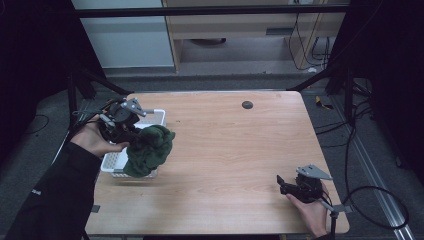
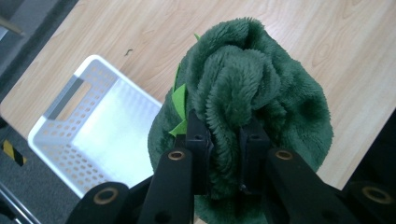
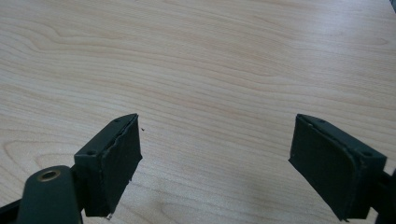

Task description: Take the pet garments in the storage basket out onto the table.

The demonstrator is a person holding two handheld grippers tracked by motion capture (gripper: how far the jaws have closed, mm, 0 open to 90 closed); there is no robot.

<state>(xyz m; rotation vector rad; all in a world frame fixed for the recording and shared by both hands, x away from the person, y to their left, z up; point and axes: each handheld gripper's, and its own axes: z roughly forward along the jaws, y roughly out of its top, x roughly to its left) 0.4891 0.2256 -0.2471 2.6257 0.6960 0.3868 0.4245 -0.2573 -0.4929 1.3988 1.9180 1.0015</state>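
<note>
A dark green fleece cloth (image 1: 149, 150) hangs bunched from my left gripper (image 1: 131, 136), which is shut on a fold of it. In the left gripper view the cloth (image 2: 254, 88) bulges between the two black jaws, with a light green tag (image 2: 179, 103) at its left side. The cloth hangs at the right edge of a white perforated basket (image 1: 157, 116), partly over it. That basket (image 2: 84, 135) looks bare inside. My right gripper (image 1: 281, 182) stands open near the table's front right corner, its fingers (image 3: 112, 163) spread wide just above bare wood.
The light wooden table (image 1: 235, 150) has a small dark round spot (image 1: 247, 104) near its far edge. Cables (image 1: 370, 195) trail on the floor to the right. Dark frame legs stand at both far corners.
</note>
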